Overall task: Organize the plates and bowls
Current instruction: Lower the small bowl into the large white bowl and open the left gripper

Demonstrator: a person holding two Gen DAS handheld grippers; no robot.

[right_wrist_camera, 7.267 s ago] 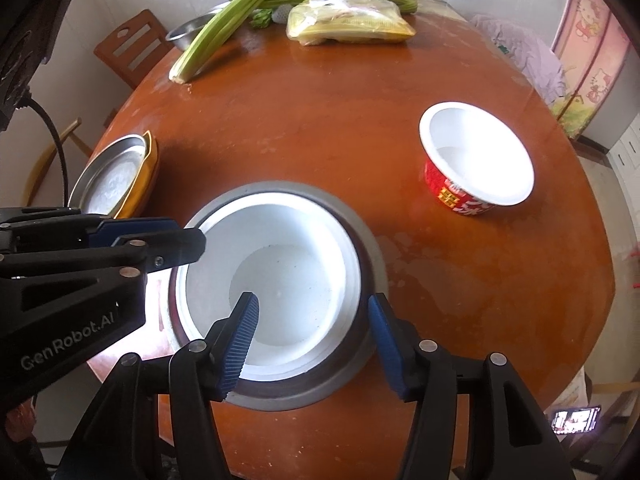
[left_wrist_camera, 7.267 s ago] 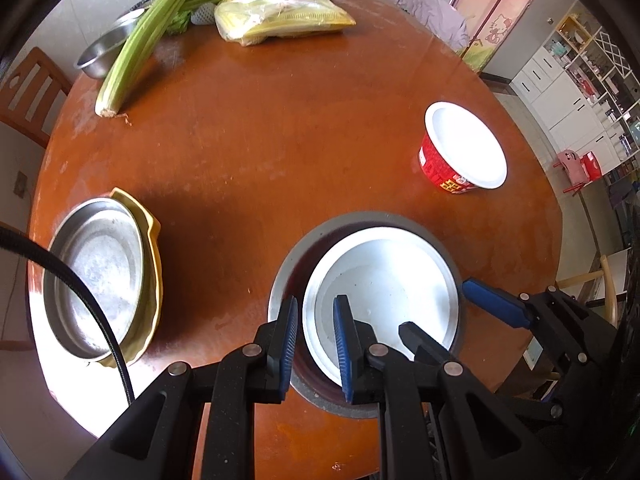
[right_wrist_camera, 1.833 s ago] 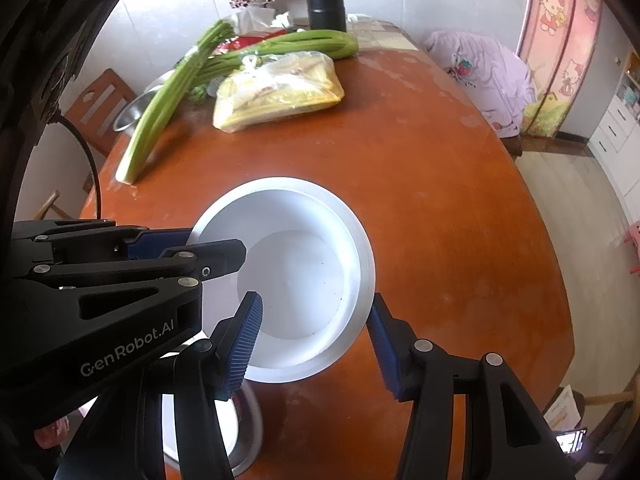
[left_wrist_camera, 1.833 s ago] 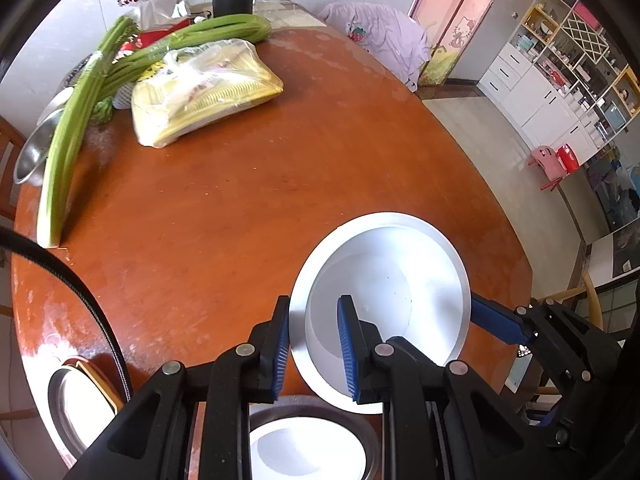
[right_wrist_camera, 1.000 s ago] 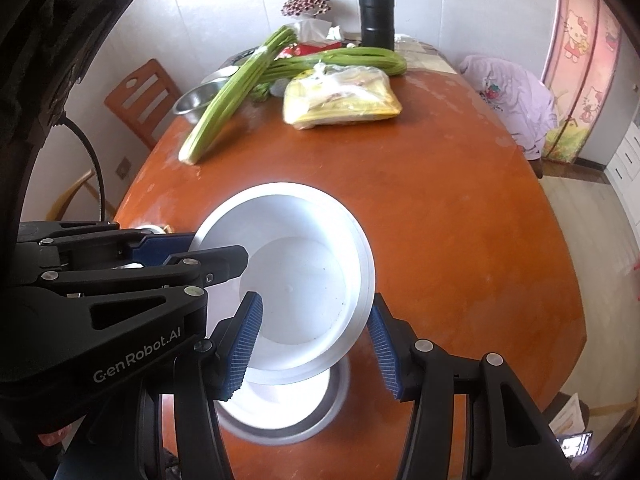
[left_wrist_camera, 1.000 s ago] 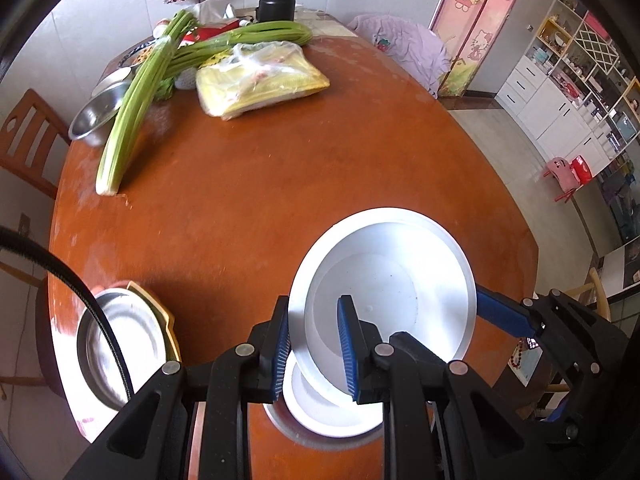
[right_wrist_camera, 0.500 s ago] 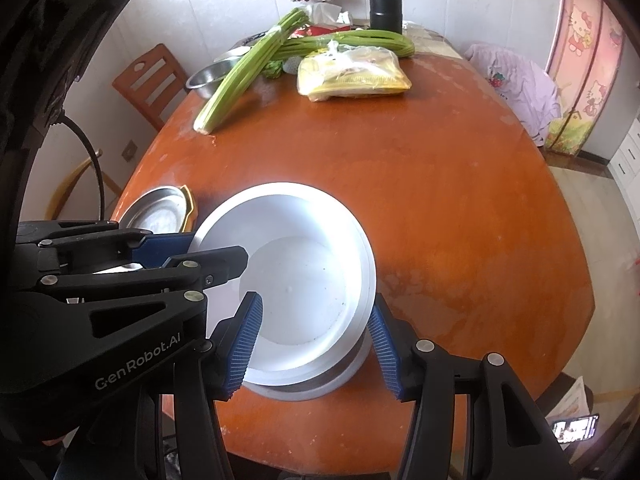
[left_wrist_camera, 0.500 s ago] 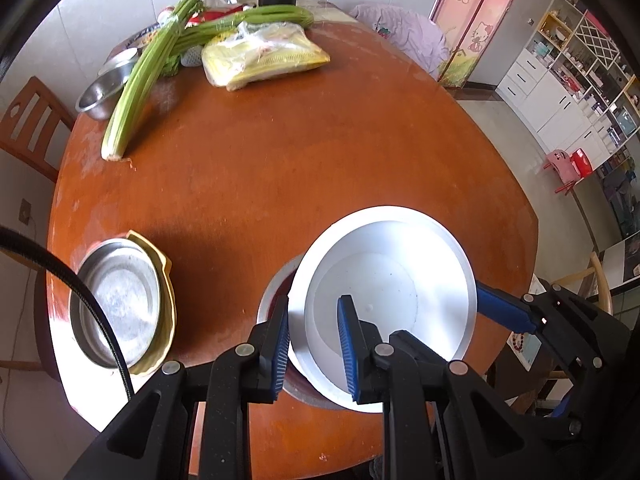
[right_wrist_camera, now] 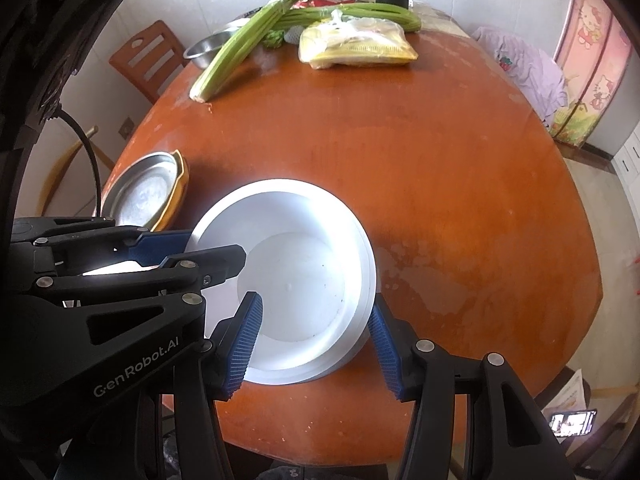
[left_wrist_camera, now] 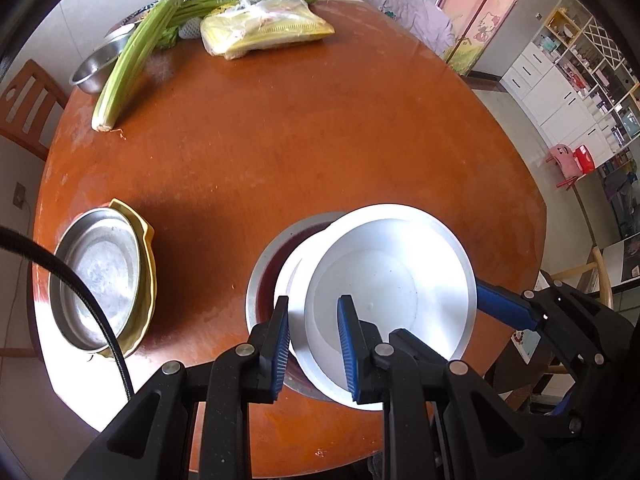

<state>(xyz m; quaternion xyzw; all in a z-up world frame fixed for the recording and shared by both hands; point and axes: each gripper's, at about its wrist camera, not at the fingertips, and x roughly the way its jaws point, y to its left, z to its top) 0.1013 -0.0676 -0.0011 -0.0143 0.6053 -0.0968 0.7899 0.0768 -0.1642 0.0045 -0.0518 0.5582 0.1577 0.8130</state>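
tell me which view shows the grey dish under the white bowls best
The left wrist view: the grey dish shows its rim and dark inside left of the white bowl. In the right wrist view the bowl hides it almost entirely.

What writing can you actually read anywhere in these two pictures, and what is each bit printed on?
"GenRobot.AI": white lettering on the black body of the left gripper, seen in the right wrist view.
The phone screen on the floor shows something, but it is too small to read.
The pink panels carry cartoon cat pictures; no words can be made out.
The yellow food bag shows no legible print.
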